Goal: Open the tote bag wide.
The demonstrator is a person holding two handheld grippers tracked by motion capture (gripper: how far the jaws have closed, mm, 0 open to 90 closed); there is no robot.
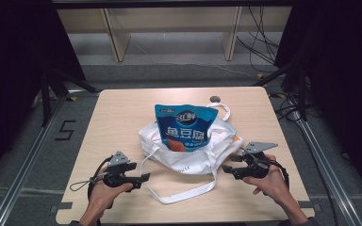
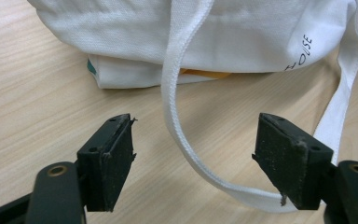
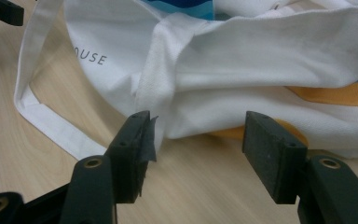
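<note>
A white cloth tote bag (image 1: 188, 148) lies in the middle of the wooden table (image 1: 118, 113), with a blue snack pouch (image 1: 184, 126) sticking up out of its mouth. One long white strap (image 1: 179, 192) loops toward the near edge. My left gripper (image 1: 146, 177) is at the bag's near left, jaws open. In the left gripper view the strap (image 2: 172, 107) runs between the pads of the left gripper (image 2: 196, 140) without being pressed. My right gripper (image 1: 226, 168) sits at the bag's near right and is open. In the right gripper view the bag's folded edge (image 3: 261, 60) lies just ahead of the right gripper (image 3: 198, 135).
A small dark round disc (image 1: 215, 99) rests near the table's far edge. A second strap (image 1: 224, 110) curls beside it. Metal frame rails (image 1: 28, 160) run along both sides of the table, and wooden shelf legs (image 1: 115, 40) stand behind it.
</note>
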